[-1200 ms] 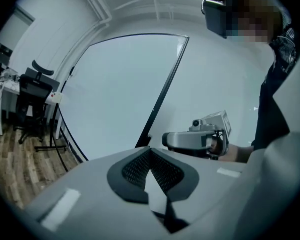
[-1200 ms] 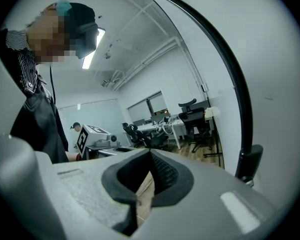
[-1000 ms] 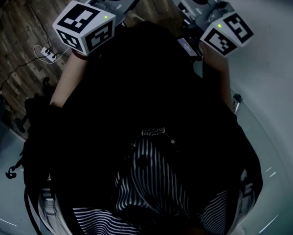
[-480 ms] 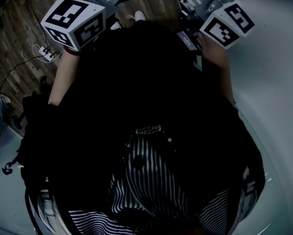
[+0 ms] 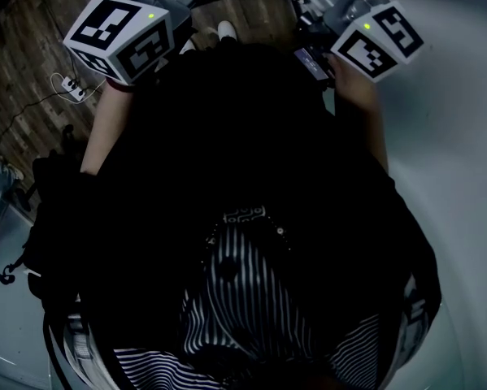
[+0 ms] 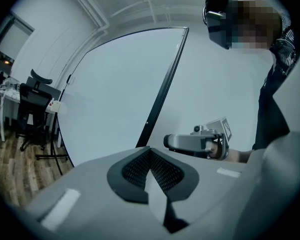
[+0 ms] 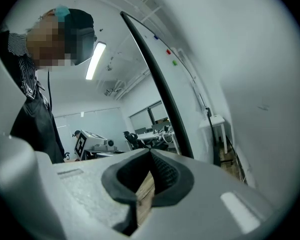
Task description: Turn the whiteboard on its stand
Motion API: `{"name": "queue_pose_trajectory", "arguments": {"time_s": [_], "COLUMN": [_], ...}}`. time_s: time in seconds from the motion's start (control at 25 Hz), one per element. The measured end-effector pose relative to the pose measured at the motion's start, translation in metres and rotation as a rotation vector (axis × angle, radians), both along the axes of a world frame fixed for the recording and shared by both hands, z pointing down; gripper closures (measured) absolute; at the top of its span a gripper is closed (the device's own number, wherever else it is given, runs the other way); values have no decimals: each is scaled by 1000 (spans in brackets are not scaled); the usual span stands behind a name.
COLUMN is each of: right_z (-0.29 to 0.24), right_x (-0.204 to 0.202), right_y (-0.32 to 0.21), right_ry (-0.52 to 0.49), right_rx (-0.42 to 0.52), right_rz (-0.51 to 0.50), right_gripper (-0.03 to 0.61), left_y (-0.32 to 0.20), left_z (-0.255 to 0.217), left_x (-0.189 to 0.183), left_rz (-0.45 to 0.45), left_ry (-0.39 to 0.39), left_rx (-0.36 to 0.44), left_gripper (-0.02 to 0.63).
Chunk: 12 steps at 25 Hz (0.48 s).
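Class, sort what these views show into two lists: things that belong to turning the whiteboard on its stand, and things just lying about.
Belongs to the job:
whiteboard
its black frame
left gripper
right gripper

Just lying about:
office chair
power strip on the floor
ceiling light

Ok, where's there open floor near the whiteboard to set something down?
Bare wooden floor lies left of the whiteboard, in front of the office chair. It is crowded further back, round that chair and the desk.
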State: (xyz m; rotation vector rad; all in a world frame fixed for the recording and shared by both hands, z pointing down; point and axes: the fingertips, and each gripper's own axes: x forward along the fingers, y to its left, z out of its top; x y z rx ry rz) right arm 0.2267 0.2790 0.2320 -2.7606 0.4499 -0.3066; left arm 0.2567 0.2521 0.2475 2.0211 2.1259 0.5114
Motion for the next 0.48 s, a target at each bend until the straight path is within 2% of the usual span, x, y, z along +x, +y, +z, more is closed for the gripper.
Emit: {"name": "queue_pose_trajectory", "arguments": {"time_s": [0.12, 0.2, 0.32, 0.48], "right_z": [-5, -11, -13, -10], "right_x": [7, 12, 10, 13], "right_y": [5, 7, 19, 40], "right_ry": [0, 18, 32, 20], "right_rx": [-16, -59, -115, -121], "right_rz": [4, 21, 89, 151], "right_gripper": [577, 577, 577, 577], "left_y": [0, 1, 5, 10], "left_z": [-2, -3, -2, -2], "left_x": [9, 19, 23, 24], "left_rz": [-20, -35, -50, -58], "left_ry": [-11, -14, -12, -11], "left_rx": [2, 2, -2, -2], "left_gripper": [614, 614, 614, 613]}}
